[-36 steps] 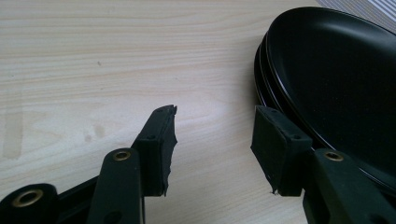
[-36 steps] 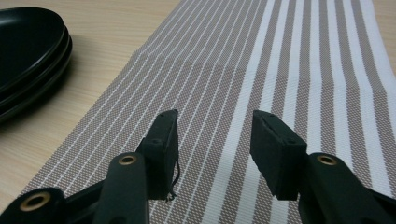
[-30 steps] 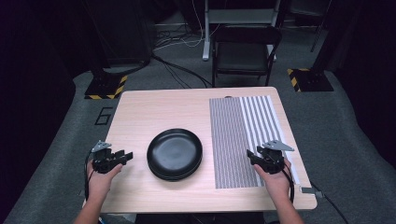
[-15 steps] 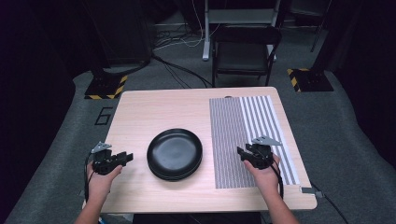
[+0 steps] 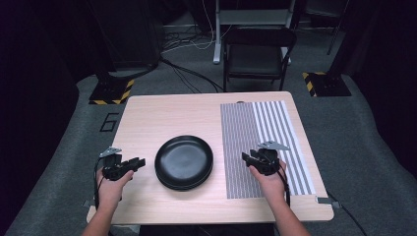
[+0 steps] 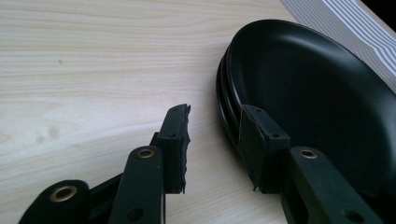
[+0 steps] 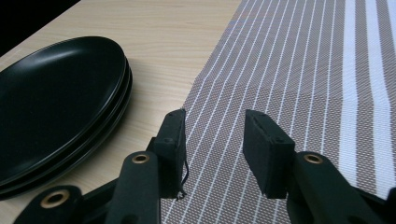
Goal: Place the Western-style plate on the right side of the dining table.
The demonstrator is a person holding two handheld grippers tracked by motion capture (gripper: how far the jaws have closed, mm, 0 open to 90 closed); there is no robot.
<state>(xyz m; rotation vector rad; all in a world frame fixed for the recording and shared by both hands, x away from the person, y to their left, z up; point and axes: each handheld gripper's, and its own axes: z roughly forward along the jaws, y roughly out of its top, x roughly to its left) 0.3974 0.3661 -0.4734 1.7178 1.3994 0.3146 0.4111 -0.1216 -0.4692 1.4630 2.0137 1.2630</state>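
A stack of black plates (image 5: 184,162) sits on the wooden table (image 5: 167,113), near its front middle. My left gripper (image 5: 139,162) rests just left of the stack and points at it. In the left gripper view, the gripper (image 6: 215,116) is open with bare wood between its pads, and one pad stands against the plates' rim (image 6: 224,93). Its jaws have just been closing on nothing. My right gripper (image 5: 244,157) hovers over the striped placemat (image 5: 246,132), pointing left toward the plates (image 7: 51,98). The right gripper (image 7: 215,119) is open and empty, its jaws also just closing.
The placemat (image 7: 303,70) covers the table's right part, up to the far edge. A dark chair (image 5: 258,54) stands behind the table. Cables and two yellow-black striped bases (image 5: 108,91) lie on the grey floor.
My right gripper has slid left across the placemat toward the plates. Both pairs of jaws stand narrower than before. The left hand has hardly moved.
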